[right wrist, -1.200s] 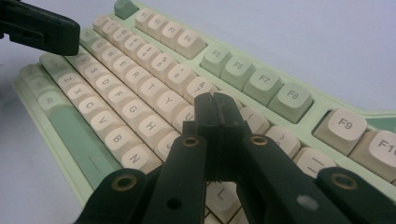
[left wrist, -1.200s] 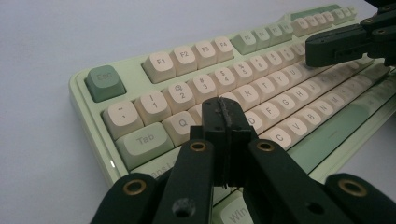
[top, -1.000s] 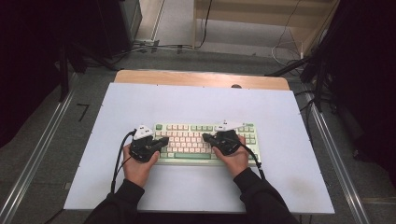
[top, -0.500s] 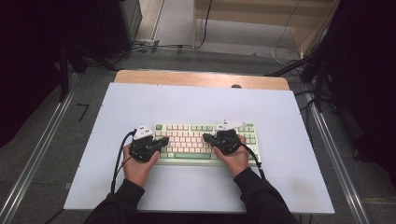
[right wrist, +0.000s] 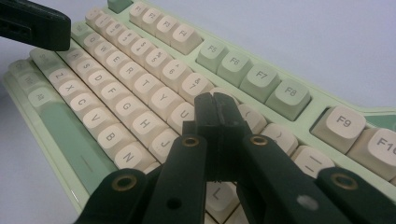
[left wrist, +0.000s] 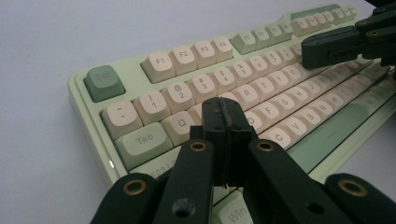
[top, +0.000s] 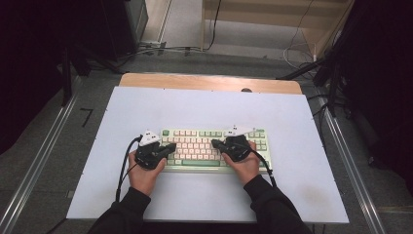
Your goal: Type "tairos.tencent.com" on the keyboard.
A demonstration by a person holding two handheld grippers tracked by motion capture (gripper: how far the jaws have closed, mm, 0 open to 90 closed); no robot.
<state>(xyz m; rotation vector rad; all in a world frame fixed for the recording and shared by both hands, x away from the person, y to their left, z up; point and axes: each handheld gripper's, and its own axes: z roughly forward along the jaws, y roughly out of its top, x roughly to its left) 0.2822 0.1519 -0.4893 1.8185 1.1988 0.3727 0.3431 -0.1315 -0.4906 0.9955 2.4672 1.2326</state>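
Nothing is shifting since a second ago: both hands are staying parked over the keyboard (top: 214,148), which is lying mid-desk (top: 292,122). Left tool (left wrist: 224,114) and right tool (right wrist: 217,109) are both pinched fully closed, holding nothing, tips poised above the letter rows. Best to be pressing one key at a time, straight down, lightly. It's pale green, with cream keycaps and darker green accents.

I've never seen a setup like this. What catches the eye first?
A pale green keyboard with cream keys lies at the middle of a white table. A person's hands hold black tongs over it, the left tongs above its left end and the right tongs nearer its middle, both shut with tips pointing toward each other.
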